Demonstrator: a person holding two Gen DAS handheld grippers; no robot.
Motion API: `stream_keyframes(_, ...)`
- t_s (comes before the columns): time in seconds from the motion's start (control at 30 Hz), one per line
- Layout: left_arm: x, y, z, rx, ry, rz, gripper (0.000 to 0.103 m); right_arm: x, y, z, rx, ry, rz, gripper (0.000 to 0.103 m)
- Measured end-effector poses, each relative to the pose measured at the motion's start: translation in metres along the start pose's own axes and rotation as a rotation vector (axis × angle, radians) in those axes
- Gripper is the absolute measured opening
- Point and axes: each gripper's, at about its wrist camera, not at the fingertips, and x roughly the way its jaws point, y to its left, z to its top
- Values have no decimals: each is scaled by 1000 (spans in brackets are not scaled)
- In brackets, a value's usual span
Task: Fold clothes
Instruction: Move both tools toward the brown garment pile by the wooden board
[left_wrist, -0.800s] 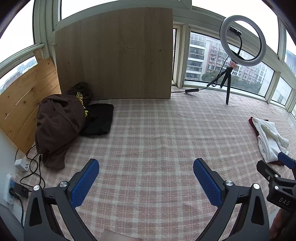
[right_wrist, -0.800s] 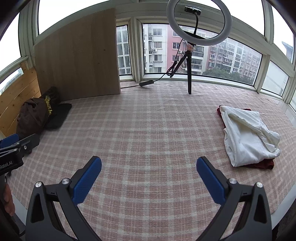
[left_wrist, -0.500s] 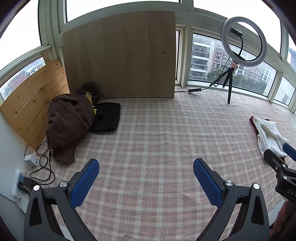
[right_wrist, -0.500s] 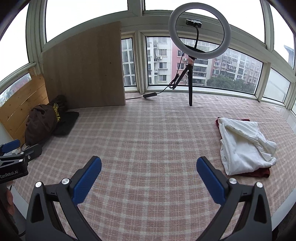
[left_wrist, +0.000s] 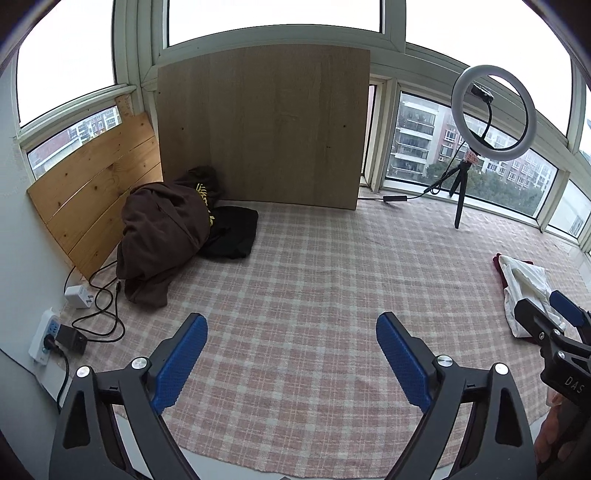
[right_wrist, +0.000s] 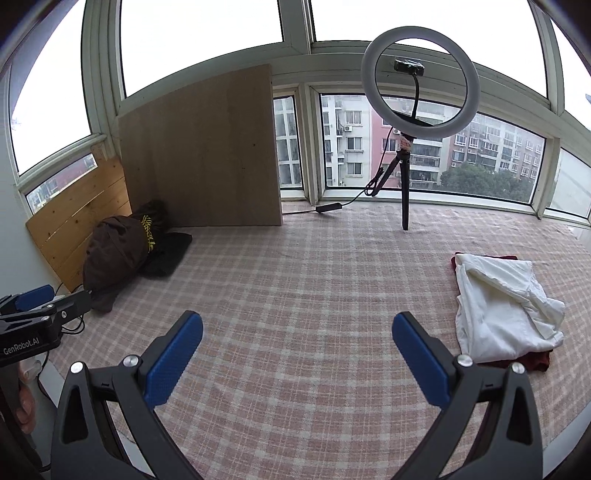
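A: What takes up the most room?
B: The checked pink cloth (right_wrist: 295, 295) spread over the whole platform under the windows; its near edge is cut off by the frame in both views. Behind it a large wooden board (left_wrist: 264, 129) leans against the window frames, with a smaller plank panel (left_wrist: 99, 184) beside it on the left.

A: And the clothes?
B: Two heaps, well apart. At the far left, against the plank panel, a brown hoodie (left_wrist: 159, 236) lies crumpled with yellow print only partly readable. A black garment (left_wrist: 231, 232) touches it; how much of it is tucked under the hoodie I cannot tell. On the right lies a white garment (right_wrist: 502, 299), loosely folded, on top of a dark red garment (right_wrist: 535, 360) that shows only as slivers at its edges.

A: Anything smaller?
B: A ring light on a tripod (right_wrist: 406, 147) stands by the far windows. A power strip (left_wrist: 44, 339) with plugs and tangled cables sits off the cloth's left edge.

A: The grippers?
B: The left gripper (left_wrist: 291, 354) and the right gripper (right_wrist: 297, 347) both hover over bare cloth, fingers spread wide, nothing between them. Each shows only partly at the border of the other's view.
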Motion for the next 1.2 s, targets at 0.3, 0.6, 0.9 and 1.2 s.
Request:
stream_keyframes(0.3, -26, 46, -5, -73, -60, 119, 93, -2, 42, 22, -91, -60, 88, 103)
stream_keyframes(0.6, -22, 102, -3, -109, 0, 178, 93, 15, 121, 51, -202, -55, 104, 103)
stream_keyframes(0.9, -21, 152, 13, -102, -22, 210, 93, 12, 197, 79, -206, -111, 75, 103)
stream_keyframes(1.2, -33, 199, 15, -144, -47, 263, 93, 20, 266, 84, -259, -115, 148, 103)
